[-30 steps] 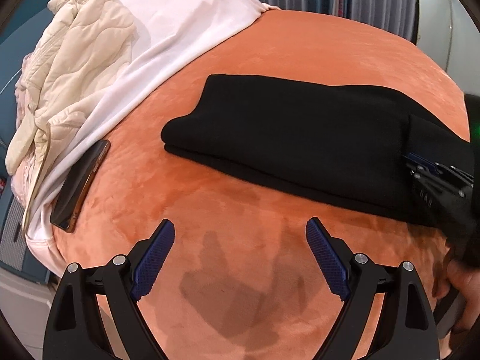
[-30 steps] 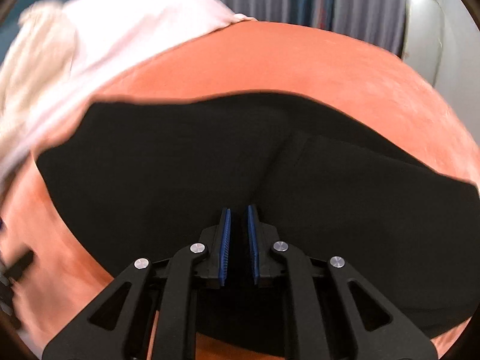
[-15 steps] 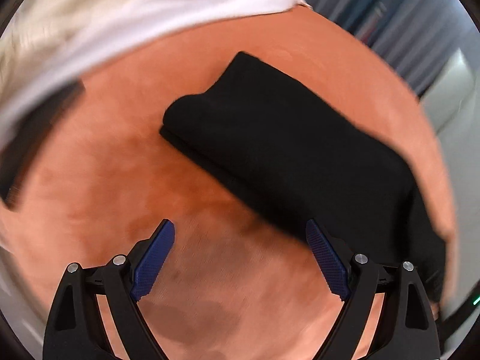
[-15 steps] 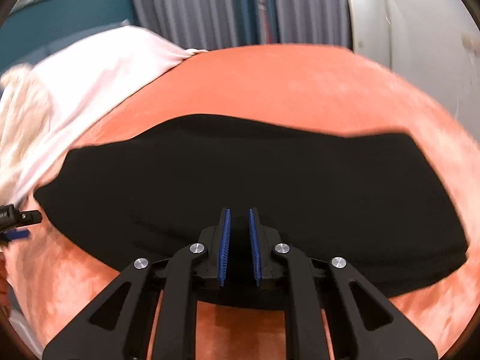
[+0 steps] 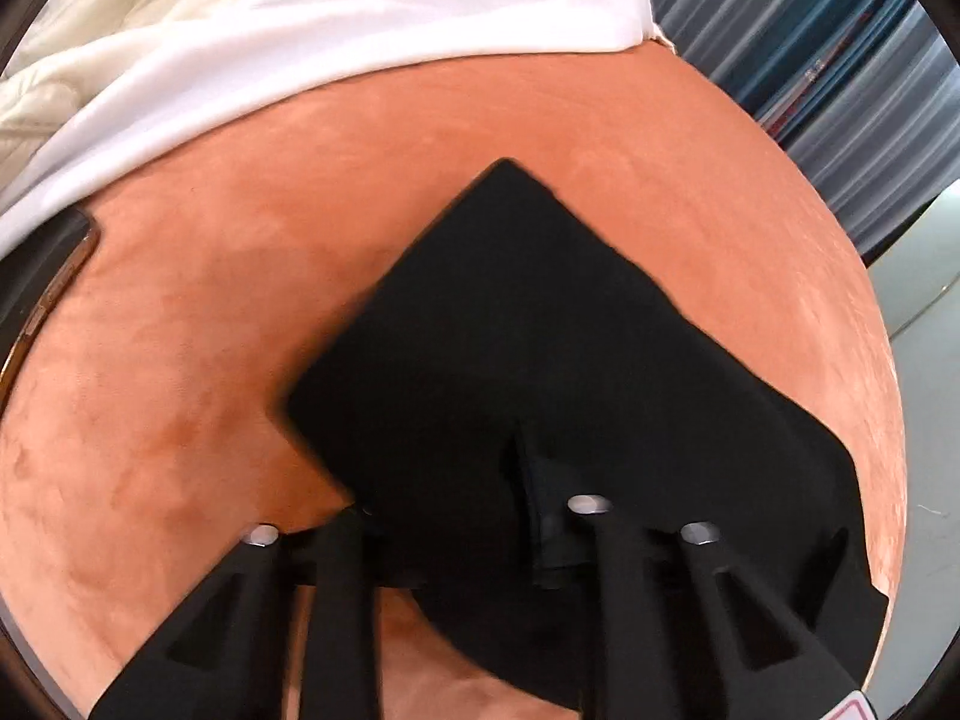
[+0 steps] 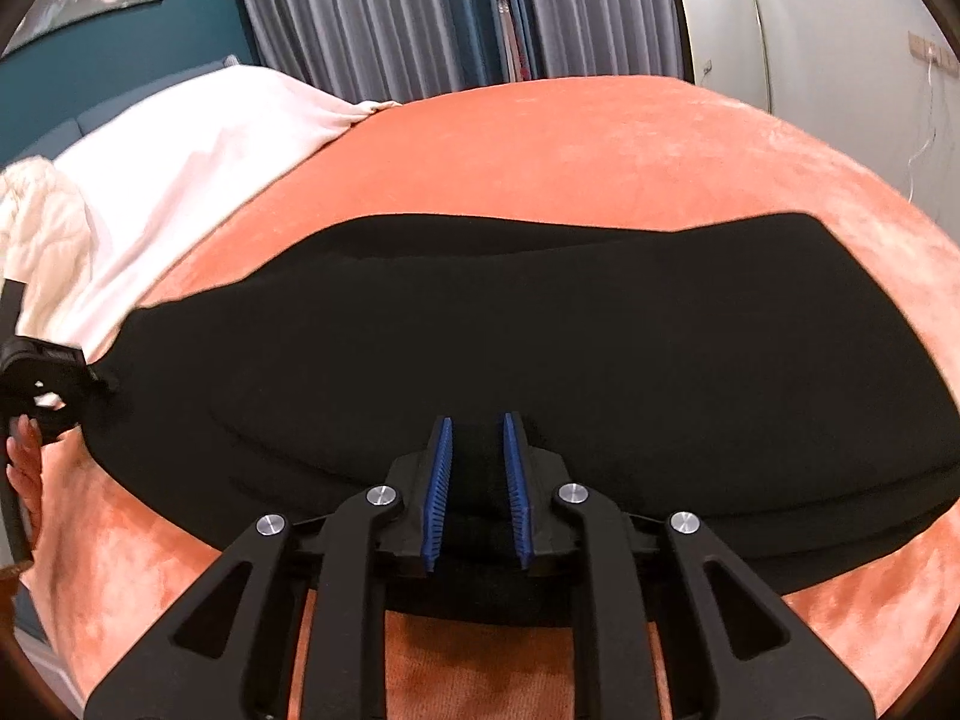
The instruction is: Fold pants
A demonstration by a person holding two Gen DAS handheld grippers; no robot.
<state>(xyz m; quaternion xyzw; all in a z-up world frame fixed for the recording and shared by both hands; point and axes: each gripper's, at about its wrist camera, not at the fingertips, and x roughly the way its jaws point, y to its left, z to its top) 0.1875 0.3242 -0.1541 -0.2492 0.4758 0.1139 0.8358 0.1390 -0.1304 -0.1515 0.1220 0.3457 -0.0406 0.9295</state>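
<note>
Lying folded on the orange velvet cover (image 6: 600, 138), one pair of black pants (image 6: 540, 330) is seen as a long, low band running from left to right across the right wrist view. Its near edge is thick and layered, and its left end tapers toward the left gripper (image 6: 42, 372), which is seen there at the cloth's tip beside a bare hand (image 6: 24, 462).

The right gripper (image 6: 477, 480) is set at the near edge of the pants, its two blue pads (image 6: 438, 492) a little apart, with dark cloth lying in the gap between them; whether the cloth is pinched cannot be told.

In the left wrist view the pants (image 5: 540, 330) appear as a dark wedge pointing far, and the cloth is draped over the left gripper (image 5: 474, 516); its fingertips are covered, so their state cannot be told.

Bare orange cover is left open on the far side and to the right of the pants. Along the far-left margin one white sheet (image 5: 360, 6) and one cream quilted garment (image 5: 120, 18) are heaped, and one dark phone (image 5: 48, 276) lies at the sheet's edge. Grey curtains (image 6: 390, 18) are hung beyond the bed.
</note>
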